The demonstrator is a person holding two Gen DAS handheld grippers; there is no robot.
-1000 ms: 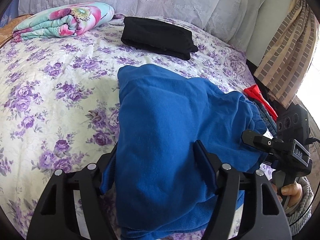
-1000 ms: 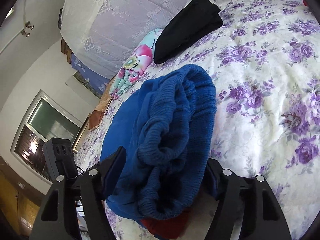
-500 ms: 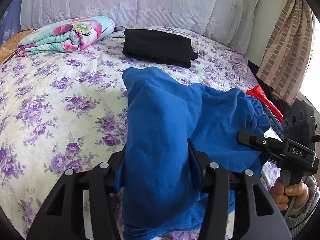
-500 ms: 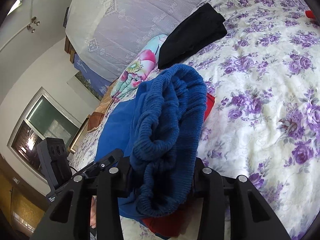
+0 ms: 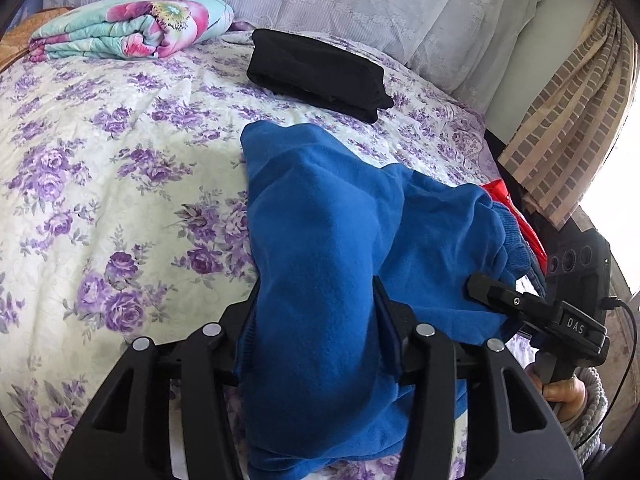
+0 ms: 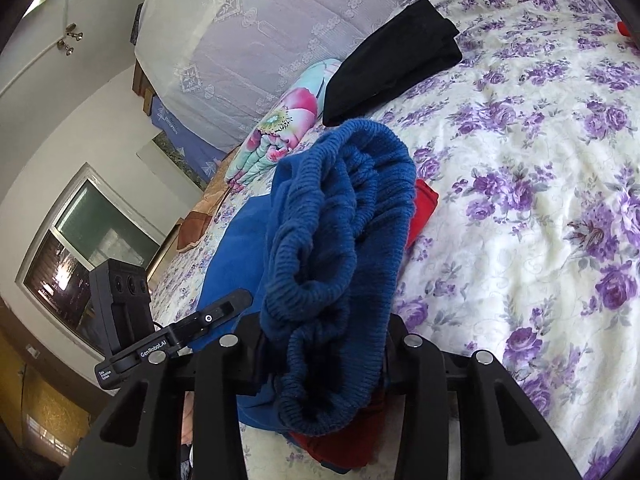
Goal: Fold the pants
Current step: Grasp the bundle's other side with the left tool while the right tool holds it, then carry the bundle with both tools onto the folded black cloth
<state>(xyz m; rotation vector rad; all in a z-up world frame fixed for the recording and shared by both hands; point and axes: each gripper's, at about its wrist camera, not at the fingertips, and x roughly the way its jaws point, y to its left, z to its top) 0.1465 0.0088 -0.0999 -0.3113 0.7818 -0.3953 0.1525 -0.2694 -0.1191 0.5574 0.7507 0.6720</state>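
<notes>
Blue fleece pants (image 5: 340, 248) lie bunched on the flowered bed, reaching from the bed's middle to its near right edge. My left gripper (image 5: 316, 320) is shut on a thick fold of the blue fabric. My right gripper (image 6: 324, 340) is shut on the pants' ribbed knit waistband (image 6: 340, 240), which bulges up between its fingers. The right gripper also shows in the left wrist view (image 5: 532, 312) at the pants' right end, and the left gripper shows at the left of the right wrist view (image 6: 176, 340).
A folded black garment (image 5: 316, 72) lies at the far side of the bed (image 5: 100, 168). A rolled flowered quilt (image 5: 132, 32) lies far left. Red clothing (image 6: 420, 208) lies under the pants. A curtain (image 5: 560, 120) hangs at the right; lace pillows line the back.
Both grippers have closed tighter on the blue pants and lifted the fabric slightly. The waistband bunches higher in the right gripper, showing more red clothing below.
</notes>
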